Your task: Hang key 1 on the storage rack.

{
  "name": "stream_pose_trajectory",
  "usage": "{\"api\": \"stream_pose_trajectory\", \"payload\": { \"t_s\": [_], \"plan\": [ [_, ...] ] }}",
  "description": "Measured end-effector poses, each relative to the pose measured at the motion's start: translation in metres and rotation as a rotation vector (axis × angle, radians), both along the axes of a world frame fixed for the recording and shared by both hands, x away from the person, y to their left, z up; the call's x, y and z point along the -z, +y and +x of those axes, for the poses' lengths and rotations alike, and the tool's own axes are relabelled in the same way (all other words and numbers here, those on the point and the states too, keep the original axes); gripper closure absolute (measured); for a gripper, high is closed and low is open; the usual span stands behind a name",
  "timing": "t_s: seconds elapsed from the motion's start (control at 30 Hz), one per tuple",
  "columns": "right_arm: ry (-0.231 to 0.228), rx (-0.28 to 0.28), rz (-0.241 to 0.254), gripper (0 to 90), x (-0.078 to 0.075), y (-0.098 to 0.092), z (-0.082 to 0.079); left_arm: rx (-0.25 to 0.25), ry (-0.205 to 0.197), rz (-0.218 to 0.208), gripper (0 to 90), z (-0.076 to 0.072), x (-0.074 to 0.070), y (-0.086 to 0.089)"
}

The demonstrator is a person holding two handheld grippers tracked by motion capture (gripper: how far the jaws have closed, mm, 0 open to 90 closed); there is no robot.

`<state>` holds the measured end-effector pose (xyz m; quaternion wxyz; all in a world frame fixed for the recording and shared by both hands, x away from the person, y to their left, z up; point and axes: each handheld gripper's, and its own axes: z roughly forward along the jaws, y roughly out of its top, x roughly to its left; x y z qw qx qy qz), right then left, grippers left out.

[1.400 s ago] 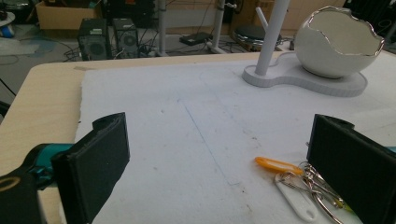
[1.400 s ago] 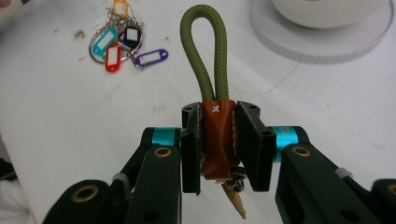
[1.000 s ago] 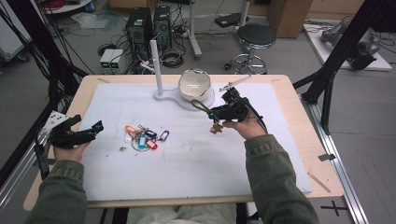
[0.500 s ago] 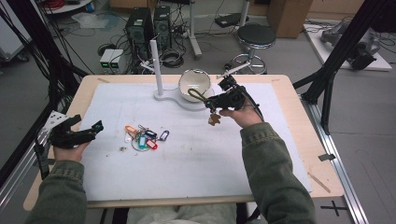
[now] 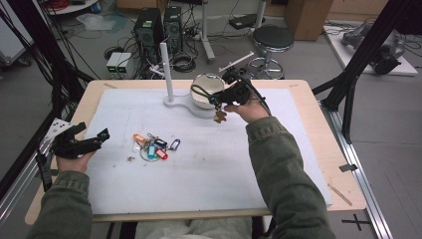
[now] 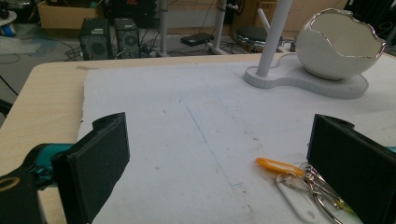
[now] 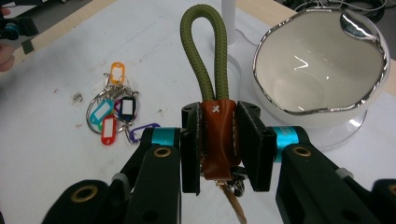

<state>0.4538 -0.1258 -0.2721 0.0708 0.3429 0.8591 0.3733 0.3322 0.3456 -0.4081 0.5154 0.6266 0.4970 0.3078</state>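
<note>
My right gripper [image 7: 222, 135] is shut on the brown leather wrap of a key fob [image 7: 218, 135]. Its olive rope loop [image 7: 205, 56] sticks out past the jaws, and a key hangs below them. In the high view this gripper [image 5: 221, 99] is lifted off the mat, right beside the white bowl [image 5: 211, 79], with the key [image 5: 219, 117] dangling under it. My left gripper [image 5: 94, 130] rests at the mat's left edge. It stands open [image 6: 219, 158] with nothing between its jaws. A bunch of coloured key tags [image 5: 152, 147] lies to its right.
The silver-rimmed bowl [image 7: 322, 70] sits on a white base with an upright post [image 5: 166, 64]. A white foam mat [image 5: 209, 169] covers most of the wooden table. The key tags [image 7: 112, 116] lie loose on the mat. Beyond the table are computers, cables and a stool.
My right gripper has risen and moved away from the person and slightly left, toward the bowl, carrying the fob. The left gripper and the key tags have stayed put.
</note>
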Motion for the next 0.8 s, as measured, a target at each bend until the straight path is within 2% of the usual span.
{"api": "stream_pose_trajectory", "payload": {
  "t_s": [0.2, 0.3, 0.4, 0.43, 0.5, 0.63, 0.77, 0.8],
  "plan": [
    [0.006, 0.005, -0.032, 71.4, -0.006, 0.013, 0.009, 0.003, 0.002, 0.005, 6.3, 0.001, 0.000, 0.000],
    [-0.002, -0.004, -0.025, 71.4, -0.011, 0.019, 0.012, 0.000, 0.002, 0.001, 6.2, 0.001, 0.001, 0.000],
    [-0.009, -0.012, -0.041, 71.4, -0.015, 0.025, 0.015, 0.001, 0.003, 0.002, 6.2, 0.001, 0.001, 0.000],
    [-0.021, -0.017, -0.039, 71.4, -0.016, 0.026, 0.016, 0.002, 0.004, 0.003, 6.3, 0.001, 0.000, 0.000],
    [-0.016, -0.016, -0.019, 71.3, -0.018, 0.029, 0.019, 0.003, 0.001, 0.003, 6.2, 0.000, 0.000, 0.000],
    [0.000, -0.008, -0.022, 71.3, -0.020, 0.035, 0.025, 0.001, -0.002, -0.005, 6.3, 0.001, 0.000, 0.001],
    [-0.009, -0.011, -0.038, 71.3, -0.024, 0.044, 0.032, -0.001, -0.004, -0.009, 6.2, 0.001, 0.001, 0.002],
    [-0.015, -0.016, -0.028, 71.3, -0.026, 0.046, 0.034, -0.001, -0.004, -0.009, 6.3, 0.001, 0.001, 0.002]
  ]
}}
